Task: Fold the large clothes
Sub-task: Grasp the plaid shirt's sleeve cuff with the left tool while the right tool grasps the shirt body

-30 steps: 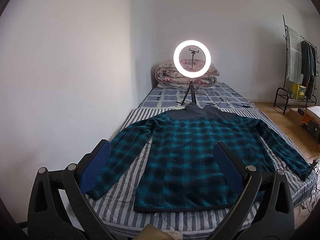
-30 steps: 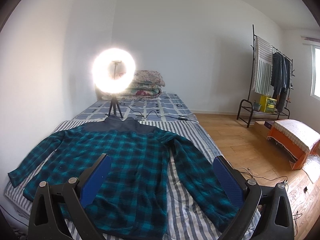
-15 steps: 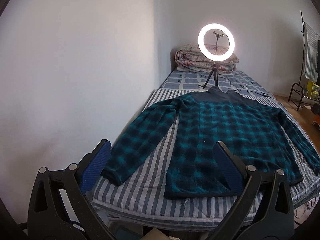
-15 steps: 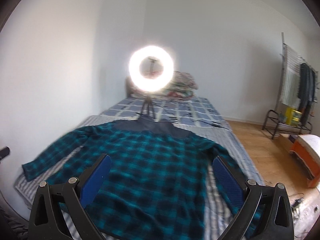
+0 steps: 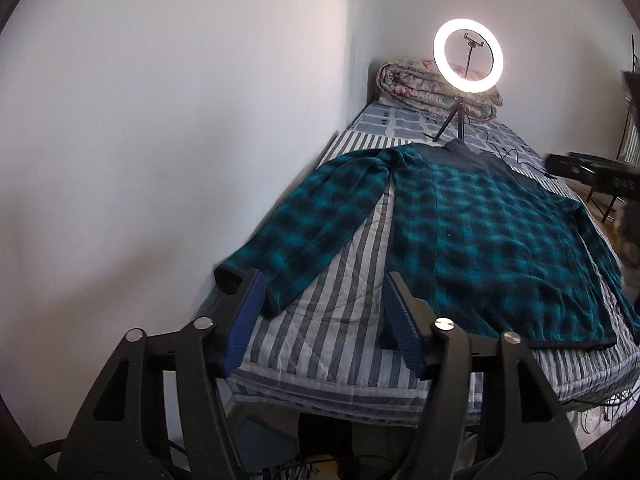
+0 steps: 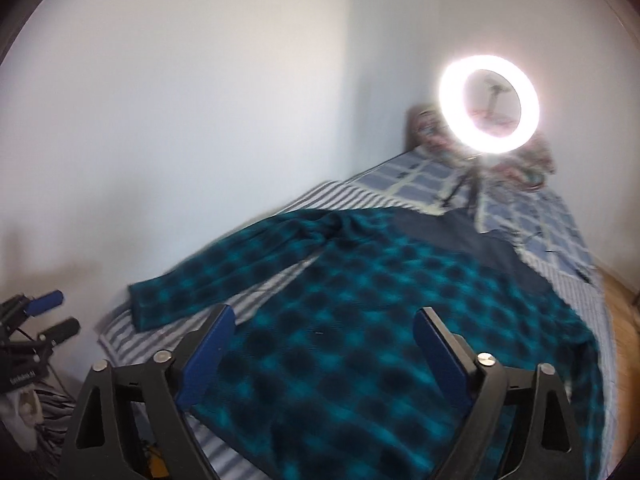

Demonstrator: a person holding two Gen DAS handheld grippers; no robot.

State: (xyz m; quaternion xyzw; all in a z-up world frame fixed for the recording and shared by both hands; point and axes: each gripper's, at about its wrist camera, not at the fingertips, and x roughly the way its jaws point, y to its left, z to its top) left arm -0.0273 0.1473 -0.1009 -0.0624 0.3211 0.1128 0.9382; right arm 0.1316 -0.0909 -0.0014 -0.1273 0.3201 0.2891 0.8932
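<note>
A: Nearest the lens, the left gripper (image 5: 322, 312) has its blue-padded jaws narrowing with nothing between them, and it hovers just short of the cuff (image 5: 240, 286) of the teal-and-black checked fleece shirt (image 5: 480, 232).

B: The right gripper (image 6: 320, 344) is closing too, but stands wide and empty above the shirt's body, in a blurred view.

A: The shirt lies flat, front down, spread on the striped quilted bed (image 5: 340, 336), near sleeve angled toward the wall.

B: It looks soft, thick and limp, so it should drape rather than hold shape. Cuff and hem corner seem the sensible places to pinch.

A: Farther back, a glowing white ring light on a small tripod (image 5: 468, 60), then a rolled floral quilt (image 5: 404, 84).
</note>
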